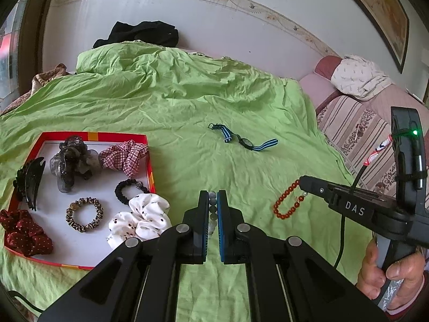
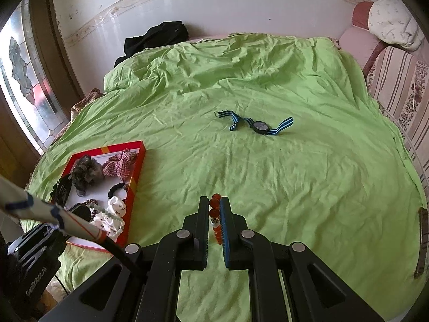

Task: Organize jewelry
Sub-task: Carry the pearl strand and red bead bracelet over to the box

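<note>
Carrying two bead bracelets, left tongs (image 1: 213,201) clenched on grey beads (image 1: 212,205), right tongs (image 2: 214,206) on amber beads (image 2: 214,209), toward the filled red tray (image 1: 148,161), wristwatch (image 2: 260,126) beyond it on the bed.

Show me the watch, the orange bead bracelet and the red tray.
watch (image 2: 260,126), right wrist view, on its round dial.
orange bead bracelet (image 1: 284,201), left wrist view, on the hanging loop's beads.
red tray (image 1: 93,136), left wrist view, on its far rim.
</note>
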